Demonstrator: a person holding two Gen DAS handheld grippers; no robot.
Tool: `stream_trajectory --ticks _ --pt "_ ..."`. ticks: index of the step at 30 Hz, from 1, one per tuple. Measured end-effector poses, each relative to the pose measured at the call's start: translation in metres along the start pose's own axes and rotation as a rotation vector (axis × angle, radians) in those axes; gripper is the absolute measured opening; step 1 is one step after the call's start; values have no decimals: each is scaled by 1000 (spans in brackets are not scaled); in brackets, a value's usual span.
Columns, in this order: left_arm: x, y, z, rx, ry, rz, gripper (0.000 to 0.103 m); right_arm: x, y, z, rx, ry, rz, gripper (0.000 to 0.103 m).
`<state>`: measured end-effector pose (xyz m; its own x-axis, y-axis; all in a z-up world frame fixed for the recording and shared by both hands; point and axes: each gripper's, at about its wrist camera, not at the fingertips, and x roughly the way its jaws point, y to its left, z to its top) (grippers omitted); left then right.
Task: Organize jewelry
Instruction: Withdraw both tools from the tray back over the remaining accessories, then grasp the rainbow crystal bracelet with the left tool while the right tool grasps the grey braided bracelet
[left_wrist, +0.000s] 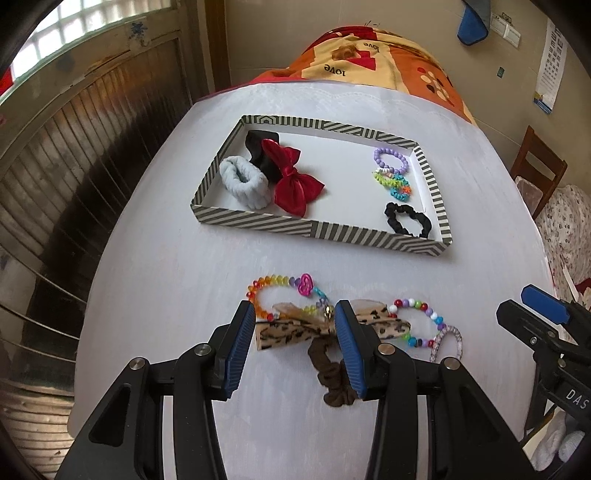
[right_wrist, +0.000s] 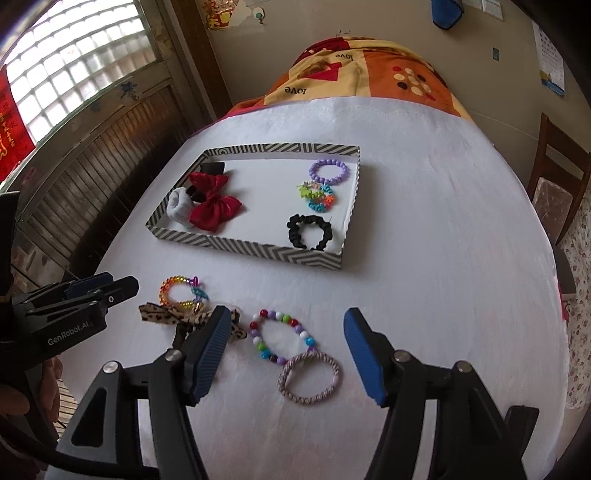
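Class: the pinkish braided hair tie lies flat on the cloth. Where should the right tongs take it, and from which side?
Grip the braided hair tie across its near-right arc, coming down from above: it lies flat, and that arc is away from the bead bracelet touching its far edge.

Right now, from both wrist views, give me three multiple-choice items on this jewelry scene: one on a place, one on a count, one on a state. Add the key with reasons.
1. Where does the red bow lie?
A. in the striped tray
B. on the bare tablecloth
C. between a gripper's fingers

2. How many items lie in the tray?
A. three
B. six
C. nine

3. How does the right gripper stand?
A. shut on a bracelet
B. open, holding nothing
C. shut, empty

Key: 1 A, the bow rests inside the rim beside the white scrunchie. 2 B, three pieces sit at each end. 3 B, its fingers stand apart above the beaded bracelet and pink hair tie.
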<state>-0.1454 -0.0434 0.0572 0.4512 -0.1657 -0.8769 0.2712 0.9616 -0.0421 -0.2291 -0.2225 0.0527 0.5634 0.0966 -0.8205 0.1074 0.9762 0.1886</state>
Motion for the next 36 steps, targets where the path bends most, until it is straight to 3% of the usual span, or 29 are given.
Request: stream_trajectory --ticks 30,36 --pt "-6 13 -14 -13 2 6 26 -2 17 -12 -51 35 -3 70" --pt "-2 27 -14 -50 25 -26 26 2 11 -11 -40 47 -14 71"
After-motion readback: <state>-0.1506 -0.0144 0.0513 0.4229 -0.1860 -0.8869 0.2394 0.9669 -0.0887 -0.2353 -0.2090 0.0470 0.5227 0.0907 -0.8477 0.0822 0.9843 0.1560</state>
